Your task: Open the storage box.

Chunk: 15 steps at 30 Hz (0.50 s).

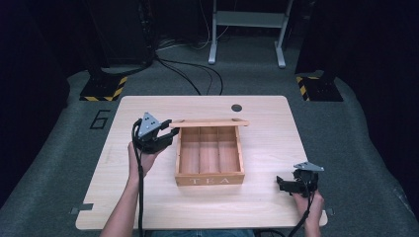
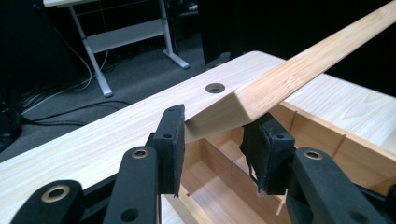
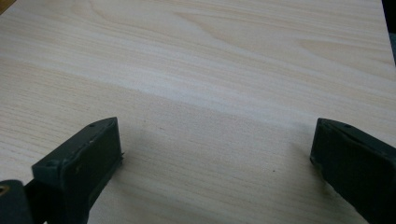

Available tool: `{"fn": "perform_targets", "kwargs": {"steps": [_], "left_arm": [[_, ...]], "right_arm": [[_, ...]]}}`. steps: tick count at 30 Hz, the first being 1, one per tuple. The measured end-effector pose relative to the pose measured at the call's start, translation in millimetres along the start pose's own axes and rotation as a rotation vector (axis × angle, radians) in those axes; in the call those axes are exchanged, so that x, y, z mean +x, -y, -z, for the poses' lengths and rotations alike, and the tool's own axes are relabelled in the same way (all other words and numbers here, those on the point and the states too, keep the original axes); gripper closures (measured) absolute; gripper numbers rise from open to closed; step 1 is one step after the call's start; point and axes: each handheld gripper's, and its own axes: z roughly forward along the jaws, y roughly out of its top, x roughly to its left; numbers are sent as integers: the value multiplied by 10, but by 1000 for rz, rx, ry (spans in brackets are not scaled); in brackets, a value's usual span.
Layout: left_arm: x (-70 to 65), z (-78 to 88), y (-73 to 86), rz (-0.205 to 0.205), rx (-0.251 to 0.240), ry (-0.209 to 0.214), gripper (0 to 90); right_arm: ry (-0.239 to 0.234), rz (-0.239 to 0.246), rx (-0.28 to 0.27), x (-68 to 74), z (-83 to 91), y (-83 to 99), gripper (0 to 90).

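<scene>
Now, work in hand: a person is handling the hinged lid [image 1: 209, 122] of a wooden tea box [image 1: 210, 178] on the table [image 1: 267, 143].
Lid position: raised and standing up along the box's far edge; in the high view it reads as a thin strip running left to right across the back of the box.
Lid long axis: across the table, parallel to the box's back wall, so any swing will go around that back edge, toward or away from the person.
Left gripper [image 2: 215, 128]: clamped on the lid's left corner, the two pads [image 2: 172, 140] pressing the board from either side, as the left gripper view shows; the lid runs away from the jaws up and to the right in that view.
Box interior: open, with thin dividers making three compartments; they look empty.
Right gripper [image 1: 282, 183]: resting near the table's near right corner, well apart from the box, jaws spread wide with bare tabletop between them.
Nearer hand: the left, already at the lid's end.
Judgement: the coming move turns on that left-corner hold.
</scene>
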Motion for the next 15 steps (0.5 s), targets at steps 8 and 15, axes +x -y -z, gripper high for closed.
{"fn": "perform_targets", "kwargs": {"steps": [8, 15], "left_arm": [[-77, 35, 154, -11, 2, -1, 572], [-160, 46, 291, 1, -5, -11, 528]], "right_arm": [[-1, 3, 1, -2, 1, 1, 15], [-1, 3, 1, -2, 1, 1, 15]]}}
